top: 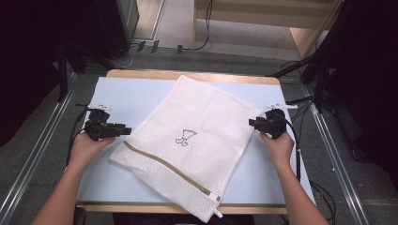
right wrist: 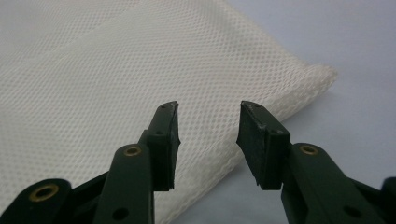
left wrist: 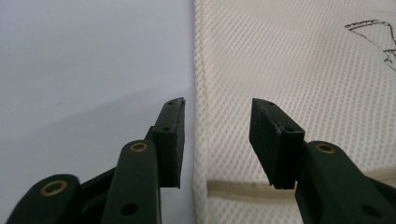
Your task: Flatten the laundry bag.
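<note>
A white mesh laundry bag (top: 206, 112) lies flat and slantwise on the light blue table top (top: 126, 93). It has a tan zipper band (top: 164, 165) near its front end and a small black drawing (top: 185, 137) in the middle. My left gripper (top: 127, 131) sits at the bag's left edge, open. In the left gripper view the jaws (left wrist: 217, 105) straddle that edge of the bag (left wrist: 303, 79) above the band (left wrist: 238, 191) without pressing it. My right gripper (top: 251, 123) stands open at the bag's right corner. In the right gripper view, mesh (right wrist: 116, 70) lies under the gap (right wrist: 208, 109).
The table's wooden rim (top: 187, 74) shows at the back and front. Metal rails (top: 42, 150) run along both sides on the grey floor. Black stands and cables (top: 309, 75) crowd the back right, and more cables (top: 141, 47) lie behind the table.
</note>
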Motion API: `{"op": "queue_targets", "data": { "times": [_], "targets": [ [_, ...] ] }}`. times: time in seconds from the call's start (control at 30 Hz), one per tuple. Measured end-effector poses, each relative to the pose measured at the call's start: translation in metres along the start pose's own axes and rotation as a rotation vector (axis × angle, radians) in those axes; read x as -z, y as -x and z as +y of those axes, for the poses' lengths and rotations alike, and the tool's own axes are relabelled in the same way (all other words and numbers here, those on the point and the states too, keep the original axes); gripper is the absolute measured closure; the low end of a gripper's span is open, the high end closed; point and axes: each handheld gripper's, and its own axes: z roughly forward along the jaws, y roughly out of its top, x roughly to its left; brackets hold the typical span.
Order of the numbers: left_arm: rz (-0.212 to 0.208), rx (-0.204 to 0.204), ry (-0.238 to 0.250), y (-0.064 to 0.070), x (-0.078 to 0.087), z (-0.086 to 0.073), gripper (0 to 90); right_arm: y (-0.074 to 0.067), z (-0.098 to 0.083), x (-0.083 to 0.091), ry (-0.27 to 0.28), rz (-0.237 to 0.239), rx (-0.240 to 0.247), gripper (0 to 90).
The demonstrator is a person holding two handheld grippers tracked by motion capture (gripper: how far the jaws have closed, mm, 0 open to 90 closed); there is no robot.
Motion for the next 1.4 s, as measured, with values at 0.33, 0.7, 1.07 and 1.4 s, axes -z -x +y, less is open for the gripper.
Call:
{"op": "queue_targets", "data": {
  "times": [0.33,0.7,1.07,1.4],
  "targets": [
    [-0.004,-0.005,0.004,-0.003,-0.024,0.025,51.7,-0.020,-0.024,0.022,-0.001,0.031,0.044,55.3],
    [0.012,-0.028,-0.057,-0.004,-0.050,0.042,51.9,-0.042,-0.044,0.037,-0.006,0.035,0.069,52.7],
    [0.017,-0.026,-0.053,-0.006,-0.059,0.042,56.0,-0.061,-0.057,0.042,-0.015,0.061,0.076,52.3],
    [0.042,-0.040,-0.065,-0.001,-0.061,0.040,72.7,-0.083,-0.064,0.028,-0.093,0.075,0.130,48.8]
  ]
}}
